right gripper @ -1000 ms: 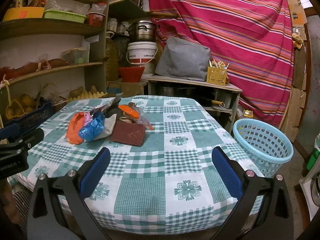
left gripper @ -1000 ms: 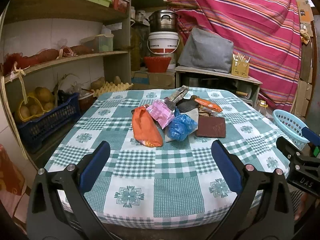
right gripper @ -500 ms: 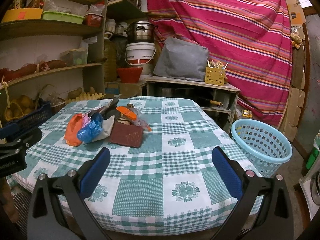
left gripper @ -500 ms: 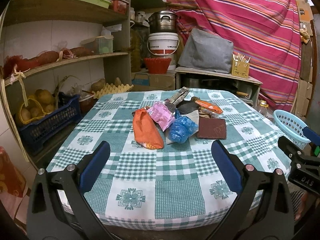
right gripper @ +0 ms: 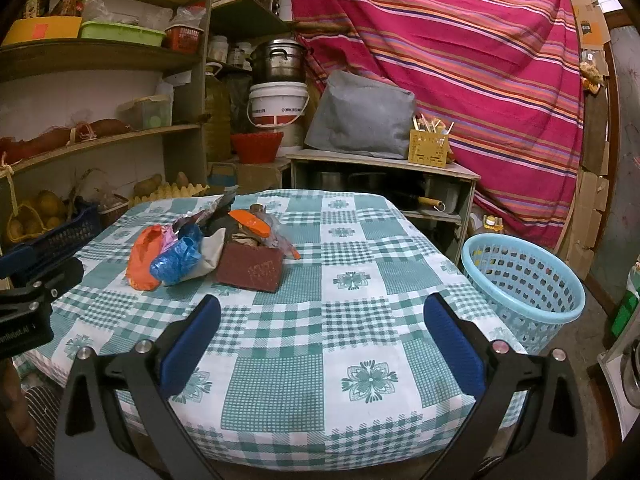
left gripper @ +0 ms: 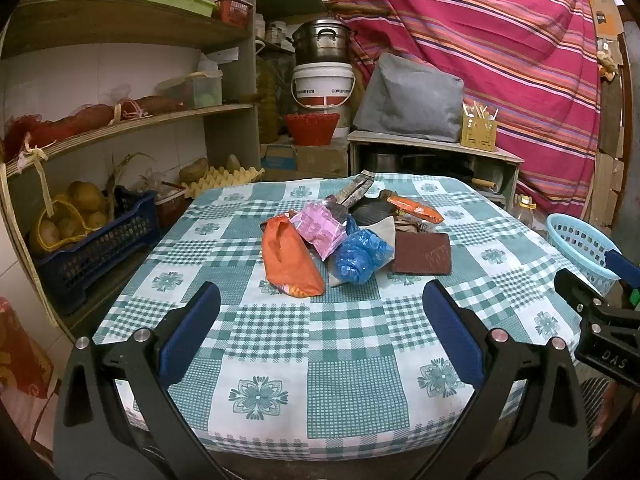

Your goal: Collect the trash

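Left claw [left gripper: 320, 330] is spread wide, holding nothing, with the trash pile [left gripper: 352, 236] straight ahead of it. Right claw [right gripper: 320, 332] is wide too, pile ahead-left, blue basket [right gripper: 524, 280] off its right.

A heap of trash lies near the middle of the table [left gripper: 352, 376]: an orange bag [left gripper: 289, 258], a pink wrapper [left gripper: 320, 229], a crumpled blue plastic bag [left gripper: 360, 254], a flat brown packet [left gripper: 423, 253] and an orange wrapper [left gripper: 414, 208], all touching or overlapping. A light blue basket [right gripper: 520, 280] stands upright on the floor beside the table.
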